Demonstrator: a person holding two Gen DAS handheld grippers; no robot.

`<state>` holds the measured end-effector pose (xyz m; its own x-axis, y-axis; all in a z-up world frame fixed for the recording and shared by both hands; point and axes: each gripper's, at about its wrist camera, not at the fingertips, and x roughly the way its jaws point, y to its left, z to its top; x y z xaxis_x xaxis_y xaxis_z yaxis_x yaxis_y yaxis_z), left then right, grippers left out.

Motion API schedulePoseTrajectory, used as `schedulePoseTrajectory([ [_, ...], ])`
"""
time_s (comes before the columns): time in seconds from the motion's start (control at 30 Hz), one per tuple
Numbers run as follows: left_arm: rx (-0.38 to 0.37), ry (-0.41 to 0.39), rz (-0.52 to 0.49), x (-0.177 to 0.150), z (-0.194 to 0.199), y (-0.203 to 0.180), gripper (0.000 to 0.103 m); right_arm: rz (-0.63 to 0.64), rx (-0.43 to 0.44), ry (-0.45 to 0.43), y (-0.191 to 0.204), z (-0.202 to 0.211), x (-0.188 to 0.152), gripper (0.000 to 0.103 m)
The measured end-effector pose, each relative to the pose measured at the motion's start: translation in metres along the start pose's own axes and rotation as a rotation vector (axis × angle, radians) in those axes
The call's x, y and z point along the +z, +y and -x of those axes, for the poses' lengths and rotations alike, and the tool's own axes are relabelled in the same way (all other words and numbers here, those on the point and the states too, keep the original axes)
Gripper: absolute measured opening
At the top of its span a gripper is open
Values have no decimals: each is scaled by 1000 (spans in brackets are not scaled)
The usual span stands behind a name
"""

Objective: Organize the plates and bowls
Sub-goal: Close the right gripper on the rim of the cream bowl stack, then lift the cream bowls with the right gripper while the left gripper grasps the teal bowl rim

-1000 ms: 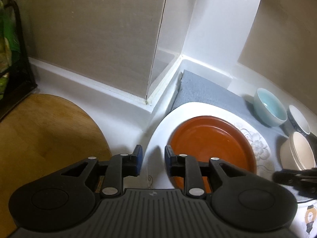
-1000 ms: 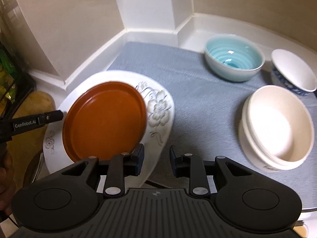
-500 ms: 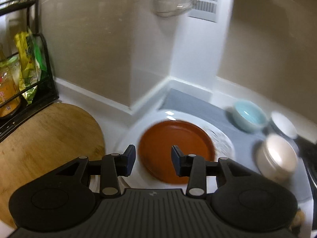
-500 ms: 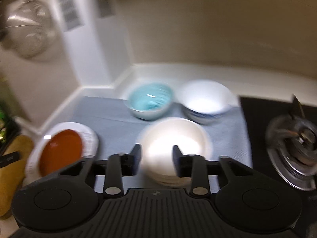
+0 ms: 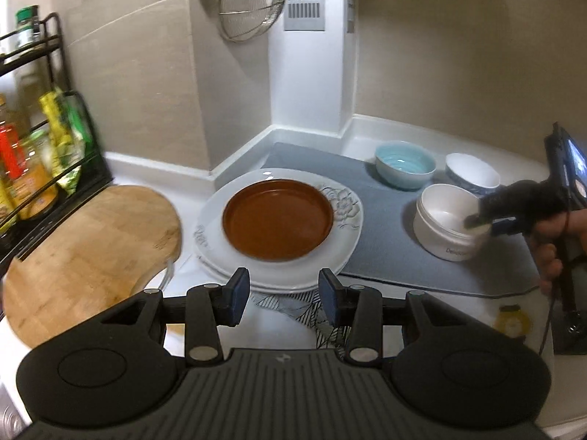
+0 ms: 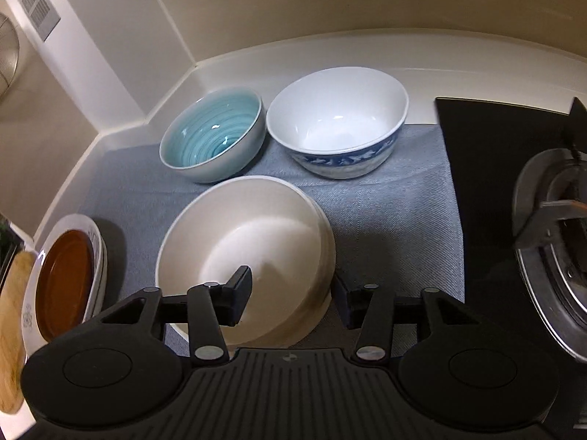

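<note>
A brown plate (image 5: 277, 217) lies on stacked white floral plates (image 5: 341, 227) at the grey mat's left end. My left gripper (image 5: 282, 297) is open and empty, just short of the plates' near rim. On the mat (image 6: 385, 220) stand a cream bowl (image 6: 253, 249), a light blue bowl (image 6: 212, 139) and a white bowl with a blue band (image 6: 337, 124). My right gripper (image 6: 293, 293) is open astride the cream bowl's near right wall, left finger inside, right finger outside. It also shows in the left wrist view (image 5: 480, 220).
A round wooden board (image 5: 84, 253) lies left of the plates, with a black spice rack (image 5: 40, 154) behind it. A strainer (image 5: 253, 3) hangs on the wall. A black stove with a burner (image 6: 550, 242) lies right of the mat.
My left gripper has drawn back from the plates, risen and opened wider. My right gripper has swung right from the plates to the cream bowl and opened around its wall.
</note>
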<state>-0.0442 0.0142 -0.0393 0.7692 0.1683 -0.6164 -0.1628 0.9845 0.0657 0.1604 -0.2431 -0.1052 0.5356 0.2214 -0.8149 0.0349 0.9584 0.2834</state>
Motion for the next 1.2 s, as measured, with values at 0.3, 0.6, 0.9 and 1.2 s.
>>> schedulePoseTrajectory([
  [0.3, 10, -33, -25, 6, 13, -22, 46, 42, 25, 38, -3, 14, -15, 20],
  [0.6, -16, -39, -68, 9, 17, -47, 46, 52, 48, 71, -6, 45, -55, 19],
  [0.9, -85, -38, -93, 8, 14, -69, 46, 64, 72, 70, -7, 65, -76, 26],
  [1.2, -177, -35, -70, 23, -14, -64, 37, 64, 68, -39, -20, 97, -76, 30],
])
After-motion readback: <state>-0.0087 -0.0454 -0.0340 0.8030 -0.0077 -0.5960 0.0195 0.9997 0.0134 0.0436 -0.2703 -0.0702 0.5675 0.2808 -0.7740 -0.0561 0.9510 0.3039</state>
